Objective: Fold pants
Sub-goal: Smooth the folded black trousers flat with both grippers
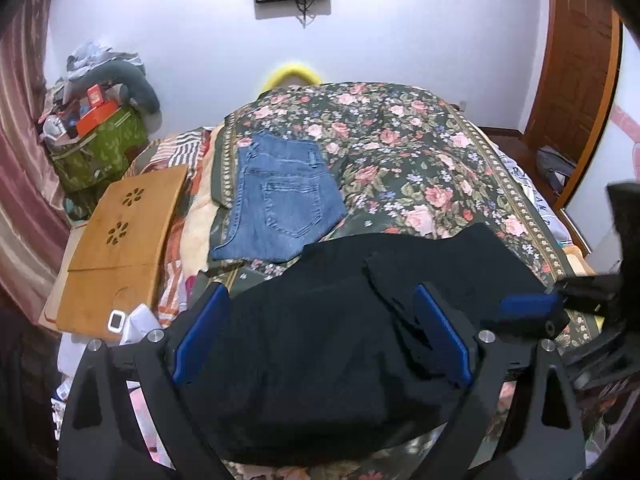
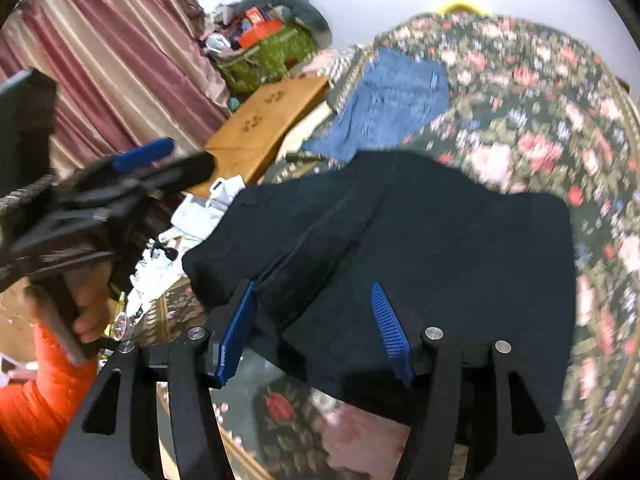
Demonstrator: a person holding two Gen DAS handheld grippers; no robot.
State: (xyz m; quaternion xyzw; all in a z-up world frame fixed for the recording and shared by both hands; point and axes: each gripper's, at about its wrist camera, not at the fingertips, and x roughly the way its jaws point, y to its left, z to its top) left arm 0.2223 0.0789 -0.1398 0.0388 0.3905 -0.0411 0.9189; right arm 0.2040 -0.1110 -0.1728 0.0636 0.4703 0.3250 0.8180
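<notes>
Black pants (image 1: 320,340) lie folded into a thick pad on the floral bedspread (image 1: 420,160), near its front edge; they also show in the right wrist view (image 2: 420,240). My left gripper (image 1: 322,312) hovers over the pad, jaws wide open, blue pads (image 1: 200,332) on either side of the cloth, holding nothing. My right gripper (image 2: 314,312) is open over the near edge of the pants, its pads (image 2: 390,332) apart and not pinching the cloth. It shows at the right of the left wrist view (image 1: 532,308). The left gripper shows at the left of the right wrist view (image 2: 144,156).
Folded blue jeans (image 1: 280,200) lie further back on the bed, left of centre. A wooden lap tray (image 1: 120,240) sits at the bed's left edge. A green bag with clutter (image 1: 100,144) stands by the curtain. A wooden door (image 1: 576,80) is at the right.
</notes>
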